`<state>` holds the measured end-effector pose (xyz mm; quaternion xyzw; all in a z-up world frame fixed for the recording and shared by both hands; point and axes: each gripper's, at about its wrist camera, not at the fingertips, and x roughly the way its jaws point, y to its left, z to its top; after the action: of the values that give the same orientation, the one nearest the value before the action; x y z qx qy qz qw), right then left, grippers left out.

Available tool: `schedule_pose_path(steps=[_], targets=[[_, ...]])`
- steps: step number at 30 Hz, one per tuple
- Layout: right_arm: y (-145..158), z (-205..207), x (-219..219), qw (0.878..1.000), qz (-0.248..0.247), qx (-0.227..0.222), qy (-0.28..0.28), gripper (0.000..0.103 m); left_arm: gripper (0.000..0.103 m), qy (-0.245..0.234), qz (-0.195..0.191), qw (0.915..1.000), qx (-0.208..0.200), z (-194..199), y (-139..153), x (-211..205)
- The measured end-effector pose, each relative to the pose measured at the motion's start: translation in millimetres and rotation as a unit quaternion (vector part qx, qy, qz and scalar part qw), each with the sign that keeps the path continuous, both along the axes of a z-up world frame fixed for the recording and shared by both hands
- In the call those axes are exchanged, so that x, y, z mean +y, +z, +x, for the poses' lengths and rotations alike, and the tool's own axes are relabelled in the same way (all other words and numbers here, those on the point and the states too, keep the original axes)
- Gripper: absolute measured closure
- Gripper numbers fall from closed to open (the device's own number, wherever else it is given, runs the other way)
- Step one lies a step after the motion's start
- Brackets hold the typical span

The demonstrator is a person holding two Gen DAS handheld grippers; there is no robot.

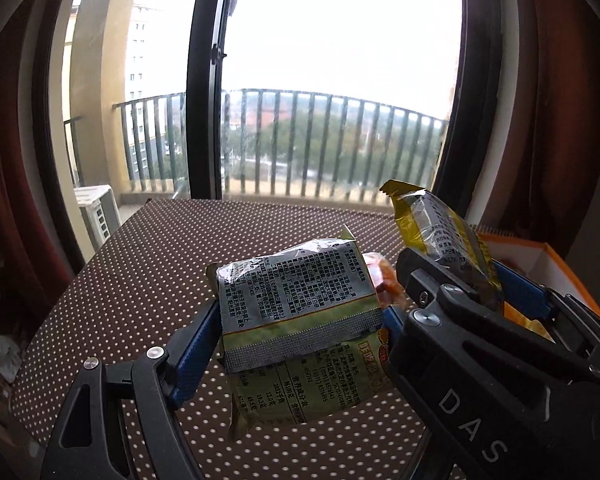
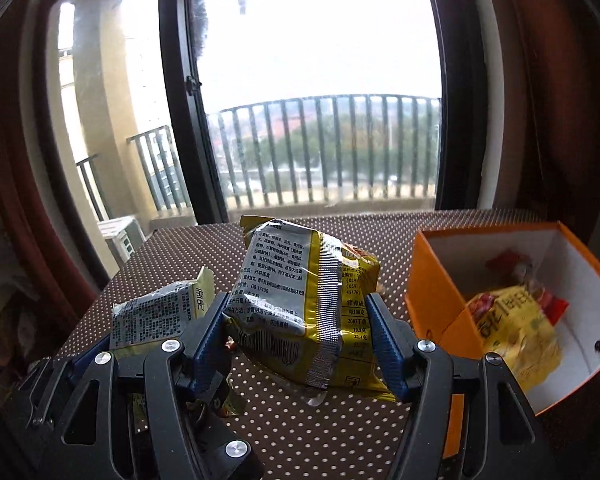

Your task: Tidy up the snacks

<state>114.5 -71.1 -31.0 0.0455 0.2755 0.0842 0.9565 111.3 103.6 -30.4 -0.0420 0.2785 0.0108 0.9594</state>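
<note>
Left wrist view: left tool (image 1: 300,320) clamps a green snack packet (image 1: 300,312) above the dotted desk (image 1: 140,260); right tool (image 2: 300,332) grips a yellow snack packet (image 2: 300,300), left of the orange box (image 2: 432,280).

The left claw (image 1: 300,320) tilts downward, jaws clamped on a green packet (image 1: 300,300). Just beside it the right claw (image 2: 304,324) tilts downward too, jaws clamped on a yellow packet (image 2: 300,300).
</note>
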Motion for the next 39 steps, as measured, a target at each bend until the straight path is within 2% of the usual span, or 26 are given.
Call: schedule_pose_path(steps=[14,23,33,39], targets=[[34,-18,-63,0.999,0.002,-0.044,0.01,0.034,0.021,-0.031,0.003,0.9986,-0.043,-21,28,-64],[42,-16,-118,0.998,0.015,-0.056,-0.013,0.034,0.021,-0.074,0.016,0.9959,-0.051,-17,37,-117],[37,-3,-171,0.996,0.017,-0.052,-0.064,0.034,0.021,-0.124,0.018,0.9914,-0.037,31,29,-140],[31,9,-198,0.995,0.014,-0.036,-0.091,0.034,0.021,-0.154,0.018,0.9878,-0.012,66,19,-159]])
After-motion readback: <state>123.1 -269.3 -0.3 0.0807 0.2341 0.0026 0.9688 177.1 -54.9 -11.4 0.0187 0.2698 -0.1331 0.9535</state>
